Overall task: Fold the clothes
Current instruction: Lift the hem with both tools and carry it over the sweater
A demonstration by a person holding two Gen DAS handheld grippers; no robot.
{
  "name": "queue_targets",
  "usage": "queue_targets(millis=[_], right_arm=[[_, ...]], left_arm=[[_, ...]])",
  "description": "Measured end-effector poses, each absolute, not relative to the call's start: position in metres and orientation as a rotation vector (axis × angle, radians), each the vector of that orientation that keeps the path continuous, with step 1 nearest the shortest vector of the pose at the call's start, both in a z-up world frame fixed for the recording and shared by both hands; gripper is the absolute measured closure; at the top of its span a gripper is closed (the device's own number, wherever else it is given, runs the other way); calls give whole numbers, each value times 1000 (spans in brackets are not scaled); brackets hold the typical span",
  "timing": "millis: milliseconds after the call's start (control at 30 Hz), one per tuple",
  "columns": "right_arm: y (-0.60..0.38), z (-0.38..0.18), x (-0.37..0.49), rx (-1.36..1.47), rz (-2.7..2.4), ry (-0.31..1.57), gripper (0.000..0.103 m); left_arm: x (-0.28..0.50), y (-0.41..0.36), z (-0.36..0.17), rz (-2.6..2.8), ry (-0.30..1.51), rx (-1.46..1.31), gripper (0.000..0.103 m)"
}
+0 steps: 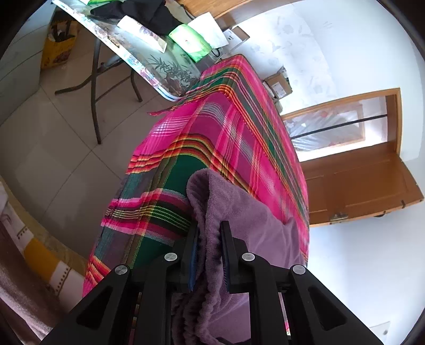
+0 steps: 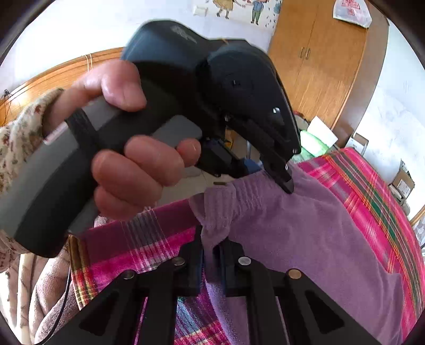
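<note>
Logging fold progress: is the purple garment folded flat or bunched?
Bunched, not folded flat: the purple garment drapes over the plaid bed cover, its ribbed edge pinched in both grippers' jaws.

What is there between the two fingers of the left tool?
A bunched fold of the purple garment sits between the fingers of the left tool, pinched there. The left wrist view shows this, above the plaid sheet.

Pink-green plaid sheet (image 1: pixel 233 138) covers the bed, centre frame. Folding worktop (image 1: pixel 148 63) upper left, carrying black cloth (image 1: pixel 148 13), green packet (image 1: pixel 190 39), white papers (image 1: pixel 209 29). Yellow bag (image 1: pixel 57 45) on tiled floor (image 1: pixel 47 138) far left. Wooden door (image 1: pixel 358 180) right. Wardrobe (image 2: pixel 318 58) upper right, cardboard boxes (image 2: pixel 402 180) right edge.
</note>
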State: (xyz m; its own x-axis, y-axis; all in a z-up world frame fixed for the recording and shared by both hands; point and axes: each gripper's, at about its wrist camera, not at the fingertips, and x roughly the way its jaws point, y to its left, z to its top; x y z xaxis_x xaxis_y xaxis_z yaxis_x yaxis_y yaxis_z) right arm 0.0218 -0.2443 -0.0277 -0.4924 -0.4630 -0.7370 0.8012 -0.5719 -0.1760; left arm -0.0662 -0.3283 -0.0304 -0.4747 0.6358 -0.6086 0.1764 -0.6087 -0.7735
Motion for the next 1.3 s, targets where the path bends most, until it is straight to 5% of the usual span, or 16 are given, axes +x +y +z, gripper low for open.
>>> queue_targets(millis=[700,1300], right_arm=[[-234,-34,2,894,-2082,596,93],[-213,-4,1,767,-2165,442,94]], left_arm=[[-63,-331,-30,2210,-1228,-1398,89],[-57,-306,20,2334,-1088,-1369,89]])
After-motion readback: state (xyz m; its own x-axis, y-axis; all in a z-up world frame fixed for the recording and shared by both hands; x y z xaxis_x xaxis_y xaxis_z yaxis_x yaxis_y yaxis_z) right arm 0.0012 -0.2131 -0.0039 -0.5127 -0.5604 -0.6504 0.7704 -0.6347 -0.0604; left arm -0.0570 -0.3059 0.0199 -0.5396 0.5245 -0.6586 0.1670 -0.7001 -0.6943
